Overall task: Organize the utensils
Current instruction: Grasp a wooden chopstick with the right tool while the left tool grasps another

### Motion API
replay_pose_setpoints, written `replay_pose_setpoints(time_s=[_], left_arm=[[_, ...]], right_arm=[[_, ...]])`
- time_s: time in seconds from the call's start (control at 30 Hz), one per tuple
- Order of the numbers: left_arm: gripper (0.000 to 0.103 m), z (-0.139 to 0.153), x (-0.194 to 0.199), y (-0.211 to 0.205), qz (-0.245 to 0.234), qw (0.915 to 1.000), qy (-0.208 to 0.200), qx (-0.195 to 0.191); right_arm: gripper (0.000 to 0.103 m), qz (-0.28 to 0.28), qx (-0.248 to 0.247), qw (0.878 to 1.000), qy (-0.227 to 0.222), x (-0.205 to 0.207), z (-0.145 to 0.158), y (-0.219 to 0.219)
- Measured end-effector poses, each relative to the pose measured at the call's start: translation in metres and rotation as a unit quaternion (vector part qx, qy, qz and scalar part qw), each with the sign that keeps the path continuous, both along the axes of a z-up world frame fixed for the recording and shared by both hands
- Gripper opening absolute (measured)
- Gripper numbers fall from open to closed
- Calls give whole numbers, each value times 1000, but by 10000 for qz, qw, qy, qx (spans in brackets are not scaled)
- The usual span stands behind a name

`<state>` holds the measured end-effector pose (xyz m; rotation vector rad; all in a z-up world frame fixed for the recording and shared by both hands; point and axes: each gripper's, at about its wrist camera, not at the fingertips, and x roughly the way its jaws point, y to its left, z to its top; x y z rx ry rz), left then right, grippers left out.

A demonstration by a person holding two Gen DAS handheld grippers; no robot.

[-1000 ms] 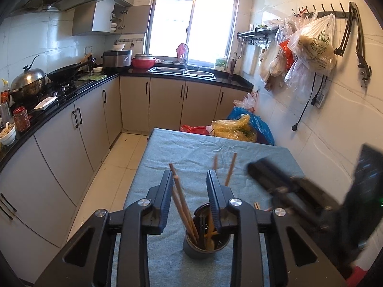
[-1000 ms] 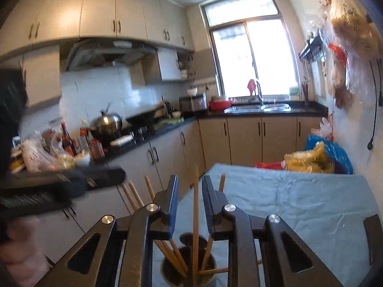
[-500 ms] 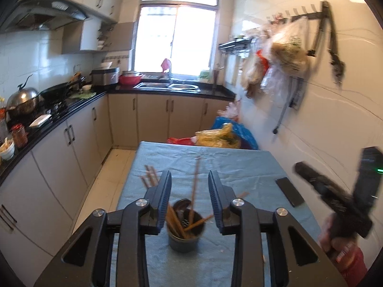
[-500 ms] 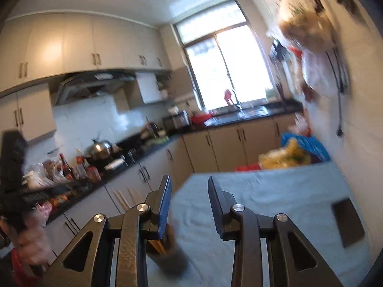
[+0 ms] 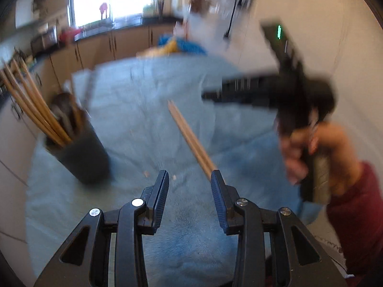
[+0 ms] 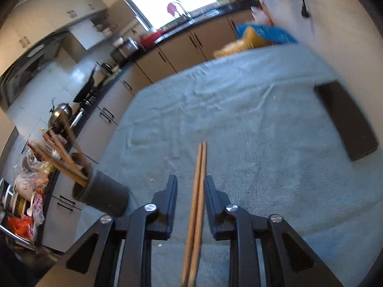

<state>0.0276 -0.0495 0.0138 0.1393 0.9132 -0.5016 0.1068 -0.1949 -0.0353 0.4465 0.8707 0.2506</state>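
My right gripper (image 6: pixel 190 191) has its jaws spread around two loose chopsticks (image 6: pixel 199 167) on the table (image 6: pixel 263 131), probably to carry them to the holder (image 6: pixel 103 199). My left gripper (image 5: pixel 189 181) waits with spread jaws, holding nothing.

A pair of long, slim, light-brown wooden chopsticks (image 6: pixel 198 191) lies flat on the blue-grey cloth of the desk (image 6: pixel 251 124), the two sticks side by side and touching along their length. In the right wrist view they run straight away from the camera, their near ends blurred; in the left wrist view the same pair (image 5: pixel 191 141) slants up to the left. To their left stands a dark grey, round, upright utensil holder (image 6: pixel 101 195), also on the cloth, well apart from the pair. A bundle of similar brown wooden chopsticks (image 5: pixel 31 110) stands in it, leaning and fanned out to the left above its rim.
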Motion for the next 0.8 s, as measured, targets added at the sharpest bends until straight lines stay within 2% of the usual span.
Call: replay_pose_setpoints(time_s=[0.07, 0.2, 0.53, 0.6, 0.7, 0.8], left_arm=[[35, -26, 16, -5, 131, 9991, 373, 117], [35, -48, 30, -3, 306, 9973, 662, 124], [35, -52, 48, 6, 377, 9957, 842, 7], [35, -54, 49, 6, 399, 9954, 876, 15], [35, -55, 56, 5, 402, 9951, 903, 35], [35, -50, 61, -4, 405, 9954, 861, 89]], right_arm=[[20, 36, -54, 9998, 205, 14, -10, 2], [18, 86, -282, 9983, 511, 39, -27, 11], [17, 332, -1103, 9885, 981, 76, -52, 38], [17, 365, -1271, 9870, 919, 78, -51, 41], [8, 539, -1715, 9797, 889, 76, -52, 44], [7, 508, -1832, 9774, 929, 67, -47, 29]])
